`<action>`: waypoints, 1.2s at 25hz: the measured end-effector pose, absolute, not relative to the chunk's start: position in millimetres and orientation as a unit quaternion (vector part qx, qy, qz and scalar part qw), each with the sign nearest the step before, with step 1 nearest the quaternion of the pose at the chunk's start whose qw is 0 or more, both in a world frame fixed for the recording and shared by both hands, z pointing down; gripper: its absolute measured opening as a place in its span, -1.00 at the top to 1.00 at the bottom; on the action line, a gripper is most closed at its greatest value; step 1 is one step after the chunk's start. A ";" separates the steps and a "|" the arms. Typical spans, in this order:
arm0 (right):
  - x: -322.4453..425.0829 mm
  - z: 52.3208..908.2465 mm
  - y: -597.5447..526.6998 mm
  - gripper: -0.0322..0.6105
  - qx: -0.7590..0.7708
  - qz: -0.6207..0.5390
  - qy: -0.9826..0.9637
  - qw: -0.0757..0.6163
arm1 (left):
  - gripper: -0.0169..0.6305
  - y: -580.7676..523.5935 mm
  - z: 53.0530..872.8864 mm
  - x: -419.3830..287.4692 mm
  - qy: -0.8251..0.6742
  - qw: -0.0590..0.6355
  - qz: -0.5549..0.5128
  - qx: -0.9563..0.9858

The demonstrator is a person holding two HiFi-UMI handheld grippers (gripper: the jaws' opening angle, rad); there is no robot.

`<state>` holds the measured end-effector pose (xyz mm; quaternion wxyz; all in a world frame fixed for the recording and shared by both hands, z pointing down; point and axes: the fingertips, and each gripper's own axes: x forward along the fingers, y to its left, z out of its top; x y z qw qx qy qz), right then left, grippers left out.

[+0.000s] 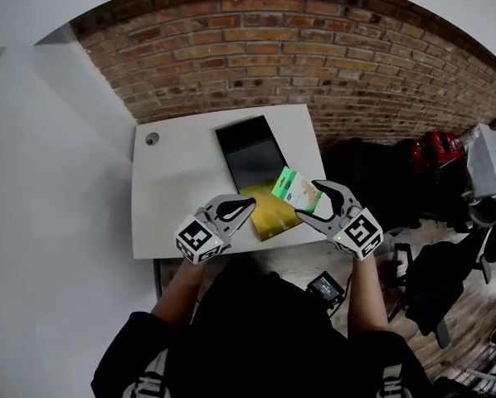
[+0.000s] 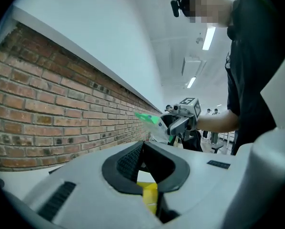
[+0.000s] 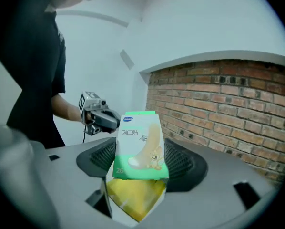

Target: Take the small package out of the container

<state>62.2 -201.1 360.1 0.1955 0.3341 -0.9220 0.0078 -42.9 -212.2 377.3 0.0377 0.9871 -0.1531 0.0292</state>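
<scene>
Closest in, at six o'clock of the head view, a dark shirt (image 1: 256,330) and two forearms reaching to the near edge of the white table (image 1: 173,197). Pinched together on the yellow pouch (image 1: 269,215), at that six o'clock edge, the left gripper (image 1: 246,210); clamped on the small green-and-white package (image 1: 296,191), the right gripper (image 1: 310,204), up at two o'clock from the pouch. Judged the draw-out step, nearly done; hard to tell whether fully clear of the pouch mouth. Next: hold the pouch firm, pull on toward two o'clock, then set down on bare tabletop, away from the black tray (image 1: 250,149) at twelve.
</scene>
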 end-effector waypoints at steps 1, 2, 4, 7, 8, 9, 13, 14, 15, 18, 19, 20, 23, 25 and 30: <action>64.5 349.6 -196.1 -0.10 0.335 0.008 -0.926 0.173 | 0.90 -208.0 372.9 -40.9 -0.153 0.034 0.030 0.987; 66.9 339.5 -191.3 -0.10 0.336 0.008 -0.930 0.152 | 0.90 -204.3 368.3 -39.0 -0.152 0.030 0.031 0.987; 72.2 321.8 -181.5 -0.10 0.335 0.006 -0.935 0.117 | 0.90 -197.3 359.2 -35.2 -0.153 0.021 0.030 0.988; 81.7 304.9 -164.7 -0.10 0.333 0.006 -0.940 0.075 | 0.90 -185.9 348.5 -29.9 -0.155 0.013 0.029 0.987; 84.4 301.5 -159.2 -0.10 0.332 0.007 -0.941 0.063 | 0.90 -182.2 345.8 -28.8 -0.155 0.017 0.027 0.987; 86.5 298.9 -153.7 -0.10 0.331 0.009 -0.942 0.051 | 0.90 -178.2 343.0 -28.2 -0.154 0.021 0.022 0.988; 93.1 287.1 -131.4 -0.10 0.319 0.020 -0.947 -0.005 | 0.90 -159.9 330.2 -25.6 -0.155 0.023 0.010 0.988; 95.3 284.0 -126.4 -0.10 0.316 0.023 -0.948 -0.019 | 0.90 -156.2 327.4 -24.3 -0.156 0.025 0.007 0.987; 97.6 281.4 -121.4 -0.10 0.312 0.027 -0.949 -0.032 | 0.90 -152.8 324.6 -22.9 -0.158 0.028 0.003 0.987; 104.1 274.1 -106.5 -0.10 0.298 0.037 -0.951 -0.072 | 0.90 -143.5 318.1 -19.4 -0.161 0.032 -0.005 0.986; 106.7 271.7 -101.7 -0.10 0.294 0.041 -0.951 -0.087 | 0.90 -140.1 315.5 -18.2 -0.160 0.030 -0.006 0.987; 109.9 269.7 -96.9 -0.10 0.290 0.046 -0.951 -0.101 | 0.90 -137.0 312.4 -17.3 -0.162 0.029 -0.009 0.986; 120.8 265.2 -85.6 -0.10 0.281 0.055 -0.948 -0.137 | 0.90 -129.4 302.4 -15.2 -0.169 0.026 -0.016 0.985; 126.2 264.1 -79.8 -0.10 0.275 0.061 -0.947 -0.157 | 0.90 -122.8 296.5 -14.6 -0.169 0.024 -0.020 0.985; 133.8 261.6 -60.6 -0.10 0.244 0.072 -0.944 -0.210 | 0.90 -101.7 288.1 -12.5 -0.167 0.034 -0.035 0.985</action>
